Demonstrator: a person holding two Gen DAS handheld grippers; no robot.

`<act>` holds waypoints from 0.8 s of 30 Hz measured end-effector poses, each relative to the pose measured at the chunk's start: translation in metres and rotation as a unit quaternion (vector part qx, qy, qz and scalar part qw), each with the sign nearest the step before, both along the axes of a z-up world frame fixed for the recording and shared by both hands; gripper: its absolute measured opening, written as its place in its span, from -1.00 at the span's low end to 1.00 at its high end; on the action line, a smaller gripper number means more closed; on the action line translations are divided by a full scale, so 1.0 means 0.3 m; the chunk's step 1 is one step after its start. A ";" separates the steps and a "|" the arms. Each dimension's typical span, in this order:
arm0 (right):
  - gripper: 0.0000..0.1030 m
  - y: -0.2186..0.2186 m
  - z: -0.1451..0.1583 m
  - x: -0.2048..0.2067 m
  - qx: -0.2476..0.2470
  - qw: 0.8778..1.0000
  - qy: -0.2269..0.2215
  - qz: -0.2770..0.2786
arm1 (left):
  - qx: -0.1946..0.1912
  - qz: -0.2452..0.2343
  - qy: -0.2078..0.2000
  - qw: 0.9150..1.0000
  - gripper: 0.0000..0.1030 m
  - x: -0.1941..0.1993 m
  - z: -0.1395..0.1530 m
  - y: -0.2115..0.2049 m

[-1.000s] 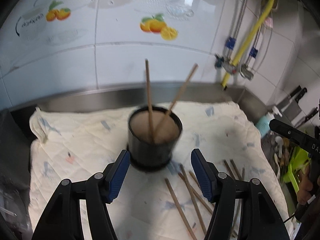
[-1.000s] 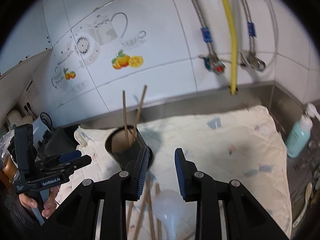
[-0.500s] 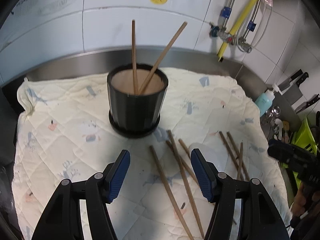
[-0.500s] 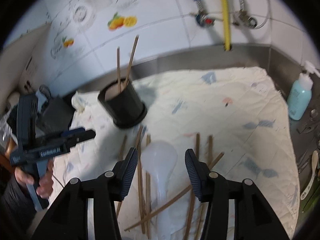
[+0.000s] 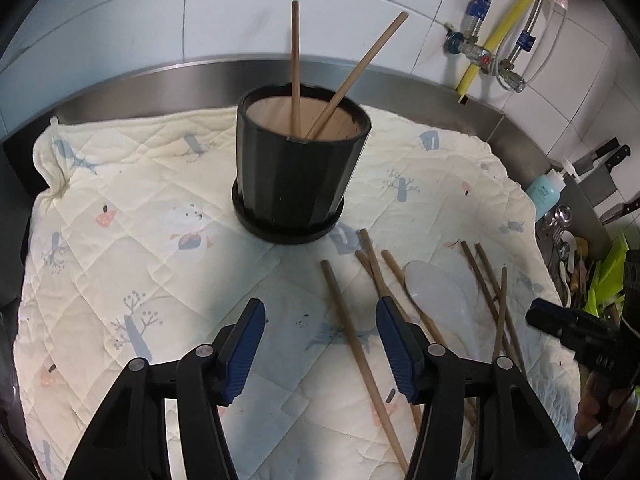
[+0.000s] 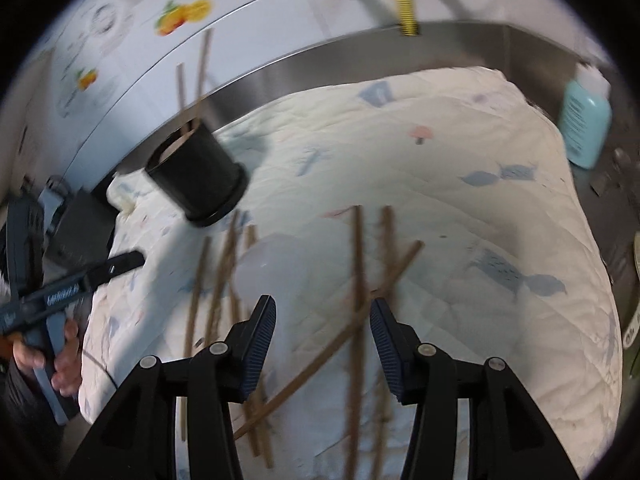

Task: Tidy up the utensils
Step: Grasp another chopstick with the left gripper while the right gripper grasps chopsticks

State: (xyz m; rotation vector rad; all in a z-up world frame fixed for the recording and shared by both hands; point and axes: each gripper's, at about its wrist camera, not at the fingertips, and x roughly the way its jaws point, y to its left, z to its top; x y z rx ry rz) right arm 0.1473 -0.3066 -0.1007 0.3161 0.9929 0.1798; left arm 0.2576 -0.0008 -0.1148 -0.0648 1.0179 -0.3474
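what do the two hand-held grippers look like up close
Both match: the left hand-held gripper and right hand-held gripper have glossy black plastic linkage arms with silver round pivot pins, ending in two fingers faced with dark blue ribbed pads. Seen from the side in the right wrist view, the left one's black body carries white lettering, too blurred to read for certain.

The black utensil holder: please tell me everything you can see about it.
The black utensil holder is a round, faceted pot, plastic by its look, wider at the rim, with a tan inner wall. It stands upright on a black saucer-like base on the quilted cloth, near the steel back edge. Two wooden chopsticks stand in it, one nearly upright, one leaning right. Neither gripper touches it.
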 end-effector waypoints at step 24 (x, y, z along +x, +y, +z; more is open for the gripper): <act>-0.69 -0.129 -0.165 0.154 0.058 0.990 0.061 -0.117 | -0.012 0.003 0.066 0.998 -0.12 0.105 -0.153 -0.047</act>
